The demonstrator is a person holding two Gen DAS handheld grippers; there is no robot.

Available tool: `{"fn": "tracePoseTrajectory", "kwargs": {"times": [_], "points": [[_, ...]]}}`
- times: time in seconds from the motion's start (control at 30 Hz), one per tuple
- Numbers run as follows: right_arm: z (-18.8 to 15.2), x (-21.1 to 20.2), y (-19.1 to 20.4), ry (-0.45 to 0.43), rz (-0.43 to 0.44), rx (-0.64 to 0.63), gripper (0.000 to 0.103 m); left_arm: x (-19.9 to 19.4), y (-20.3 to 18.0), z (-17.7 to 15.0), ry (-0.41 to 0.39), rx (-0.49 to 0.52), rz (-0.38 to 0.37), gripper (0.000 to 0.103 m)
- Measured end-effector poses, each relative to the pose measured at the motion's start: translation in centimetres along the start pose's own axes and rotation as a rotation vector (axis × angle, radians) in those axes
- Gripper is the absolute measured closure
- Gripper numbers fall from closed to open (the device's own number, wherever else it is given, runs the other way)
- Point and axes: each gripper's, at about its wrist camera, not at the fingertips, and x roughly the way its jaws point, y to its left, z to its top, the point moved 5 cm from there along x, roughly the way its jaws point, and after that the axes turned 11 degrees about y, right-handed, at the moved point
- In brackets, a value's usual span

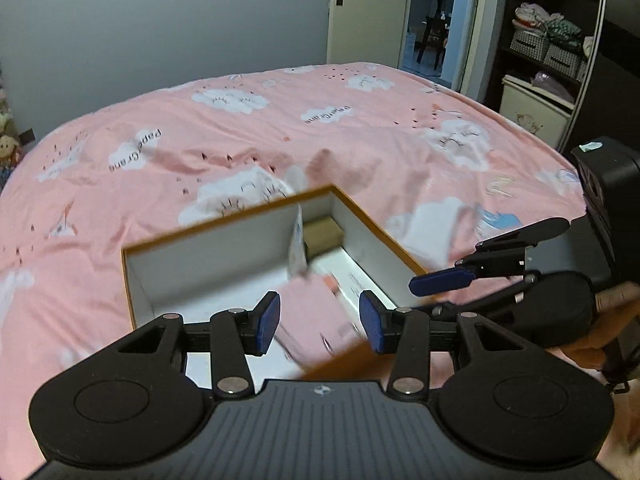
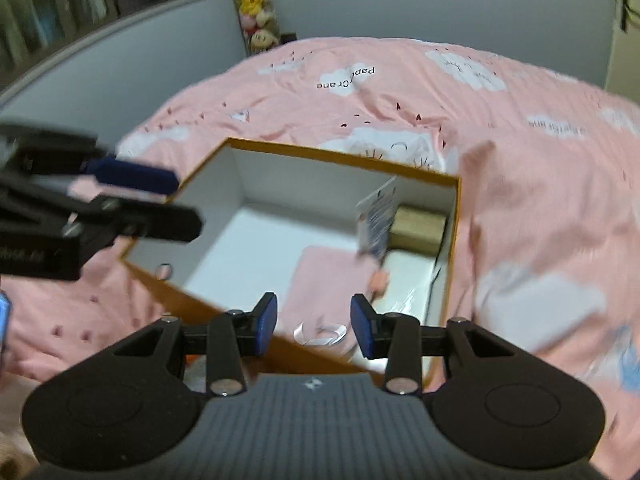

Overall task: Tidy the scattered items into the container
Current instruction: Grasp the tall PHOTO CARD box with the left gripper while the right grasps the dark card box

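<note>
Pink cloud-print bed (image 1: 240, 128), open orange-edged box (image 2: 344, 160) resting on it, pink cloth (image 2: 332, 280), brown block (image 2: 418, 224) and upright card (image 2: 376, 220) lying inside, left hand-held gripper (image 1: 319, 322) and right hand-held gripper (image 2: 313, 326) poised over box, jaws parted, holding nothing

My pads (image 1: 269, 322): blue, ribbed rubbery look
My box (image 2: 352, 162): matt card, white inside, orange edge
Bedcover (image 1: 360, 128): soft printed cloth
Pink pack (image 2: 328, 280): matt
</note>
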Motion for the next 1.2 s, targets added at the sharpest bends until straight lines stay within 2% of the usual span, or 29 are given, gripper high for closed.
{"fn": "tracePoseTrajectory", "kwargs": {"times": [0.17, 0.33, 0.5, 0.6, 0.73, 0.83, 1.13, 1.2], "points": [[-4.8, -0.5, 0.7, 0.012, 0.025, 0.111, 0.059, 0.8, -0.6, -4.7, 0.063, -0.118, -0.077, 0.052], [-9.4, -0.2, 0.9, 0.071, 0.010, 0.190, 0.059, 3.5, -1.9, -8.6, 0.141, -0.256, -0.207, 0.052], [-12.5, 0.3, 0.6, 0.118, 0.035, 0.274, 0.059, 5.3, -3.2, -10.8, 0.189, -0.315, -0.236, 0.052], [-13.5, 0.6, 0.6, 0.133, 0.037, 0.296, 0.059, 6.3, -4.0, -11.3, 0.207, -0.325, -0.225, 0.052], [-14.4, 0.7, 0.4, 0.139, 0.037, 0.319, 0.059, 8.1, -3.9, -11.9, 0.241, -0.358, -0.172, 0.052], [-14.8, 1.0, 0.3, 0.150, 0.036, 0.322, 0.059, 9.4, -3.6, -12.2, 0.266, -0.393, -0.171, 0.052], [-15.2, 2.5, -0.6, 0.208, 0.020, 0.328, 0.059, 11.9, -3.9, -12.4, 0.311, -0.414, -0.170, 0.053], [-15.3, 2.8, -0.8, 0.222, 0.024, 0.332, 0.059, 12.3, -4.0, -12.5, 0.321, -0.410, -0.160, 0.060]]}}
